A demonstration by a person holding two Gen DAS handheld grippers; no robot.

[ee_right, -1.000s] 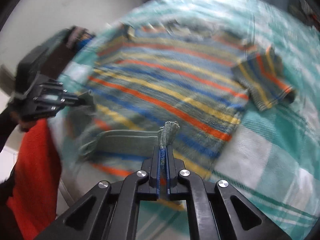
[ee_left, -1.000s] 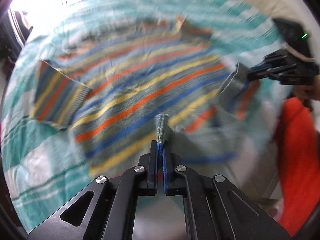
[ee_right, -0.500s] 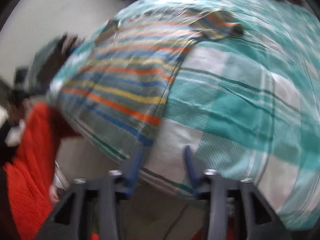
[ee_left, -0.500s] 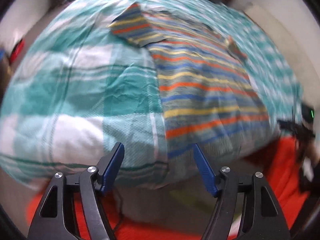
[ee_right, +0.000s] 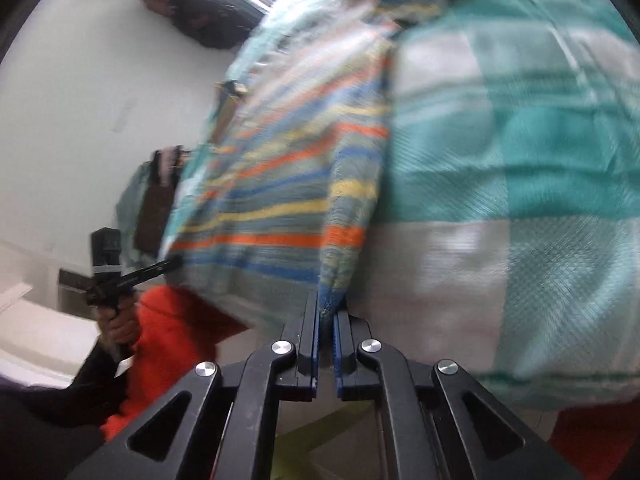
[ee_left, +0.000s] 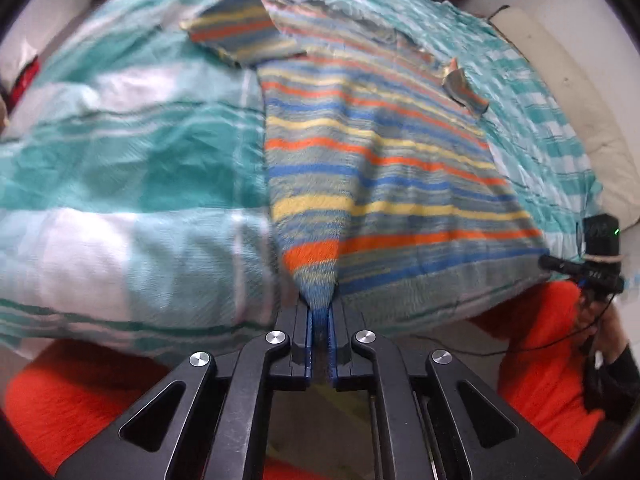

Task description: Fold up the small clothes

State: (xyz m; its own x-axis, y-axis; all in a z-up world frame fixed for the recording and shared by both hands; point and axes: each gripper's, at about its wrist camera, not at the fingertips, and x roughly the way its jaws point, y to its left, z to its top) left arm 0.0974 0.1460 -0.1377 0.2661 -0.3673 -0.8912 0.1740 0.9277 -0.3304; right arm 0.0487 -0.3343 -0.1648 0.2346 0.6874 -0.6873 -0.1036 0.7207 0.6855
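Observation:
A small striped sweater in grey, blue, orange and yellow lies flat on a teal-and-white checked bed cover. My left gripper is shut on the sweater's near left hem corner at the bed's front edge. My right gripper is shut on the near right hem corner of the sweater. One sleeve lies spread at the far left. The other sleeve is folded in at the far right.
The right gripper also shows at the right edge of the left wrist view. The left gripper shows at the left of the right wrist view. The person's orange clothing is below the bed edge. A white wall stands to one side.
Both grippers let go of the folded part, opened, dropped to the bed's front edge and shut on the sweater's two near hem corners.

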